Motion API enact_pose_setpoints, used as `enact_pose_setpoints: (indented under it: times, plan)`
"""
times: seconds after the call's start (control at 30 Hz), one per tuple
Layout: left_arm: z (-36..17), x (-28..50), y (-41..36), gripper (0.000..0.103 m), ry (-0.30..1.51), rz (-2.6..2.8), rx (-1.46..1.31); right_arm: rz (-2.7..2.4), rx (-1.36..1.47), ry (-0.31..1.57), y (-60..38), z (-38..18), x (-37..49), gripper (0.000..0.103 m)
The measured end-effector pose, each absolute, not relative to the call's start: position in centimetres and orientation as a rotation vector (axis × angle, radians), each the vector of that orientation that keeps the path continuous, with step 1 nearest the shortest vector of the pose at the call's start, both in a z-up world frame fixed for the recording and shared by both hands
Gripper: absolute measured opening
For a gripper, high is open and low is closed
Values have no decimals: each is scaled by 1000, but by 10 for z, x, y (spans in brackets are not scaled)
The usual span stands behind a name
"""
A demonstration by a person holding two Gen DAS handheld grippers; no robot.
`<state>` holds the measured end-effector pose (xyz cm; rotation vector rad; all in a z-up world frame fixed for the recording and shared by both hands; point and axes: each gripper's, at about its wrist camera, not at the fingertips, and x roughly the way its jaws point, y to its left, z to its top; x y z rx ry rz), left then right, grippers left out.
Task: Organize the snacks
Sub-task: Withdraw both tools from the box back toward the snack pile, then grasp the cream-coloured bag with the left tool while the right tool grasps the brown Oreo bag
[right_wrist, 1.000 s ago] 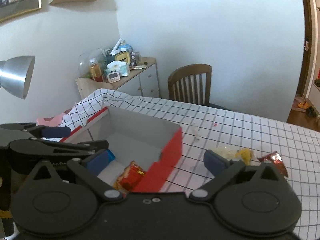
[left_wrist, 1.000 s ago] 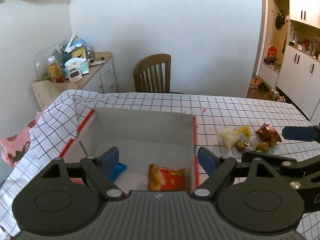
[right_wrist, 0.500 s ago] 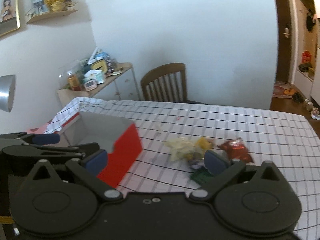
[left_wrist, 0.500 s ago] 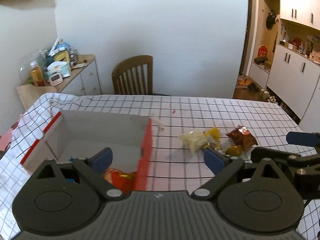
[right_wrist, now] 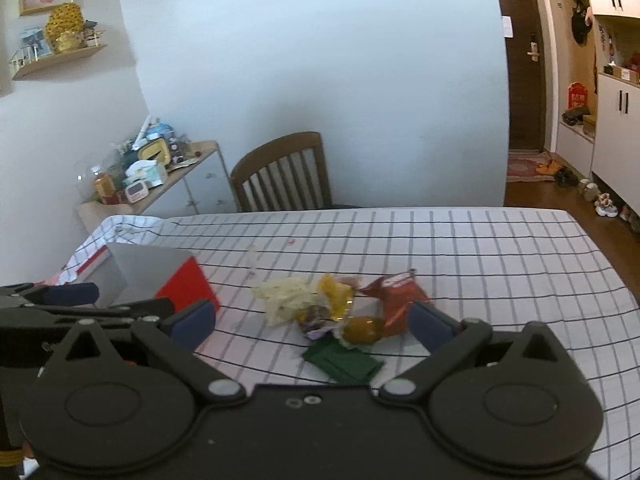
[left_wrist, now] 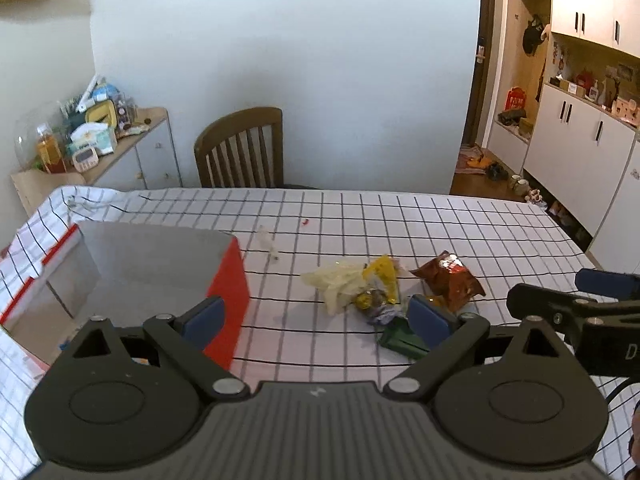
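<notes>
A pile of snacks lies on the checked tablecloth: a pale yellow packet [left_wrist: 336, 286] [right_wrist: 282, 296], a yellow wrapper [left_wrist: 384, 276] [right_wrist: 336, 294], a red-brown packet [left_wrist: 450, 280] [right_wrist: 396, 296], a green packet [left_wrist: 400, 340] [right_wrist: 344, 362] and a round amber sweet [right_wrist: 362, 330]. A red box with a grey inside [left_wrist: 160, 264] [right_wrist: 160, 276] stands to their left. My left gripper [left_wrist: 316, 322] is open and empty, just short of the pile. My right gripper [right_wrist: 312, 326] is open and empty, with the pile between its fingers' line of sight.
A wooden chair [left_wrist: 240, 148] [right_wrist: 282, 174] stands at the table's far edge. A cluttered side cabinet [left_wrist: 96, 148] is at the left wall. White cupboards [left_wrist: 580, 152] and a doorway are at the right. The table [right_wrist: 500, 264] extends right of the pile.
Both grippers have swung right, away from the box, and now face the snack pile. Both stay open and empty.
</notes>
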<state>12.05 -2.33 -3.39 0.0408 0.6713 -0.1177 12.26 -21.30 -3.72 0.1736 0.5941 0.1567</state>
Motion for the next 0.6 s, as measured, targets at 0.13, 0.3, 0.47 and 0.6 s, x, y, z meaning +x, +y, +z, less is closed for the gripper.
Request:
enact_pose_setpoints:
  times: [0.13,0.3,0.47,0.6]
  plan:
    - [-41,125,-33,100,698,-118,36,151,173,598,-229,-44,124,103]
    - [-54,129,-45,103,738,-136,14,142,185,661,-249,-62,130,103]
    - [-66,137,-61,103,759,-171,1,113,181,705,-266,-77,141,103]
    - [-80,152,-73,103,797,-178,-21,87,176,725,-279,-86,156,102]
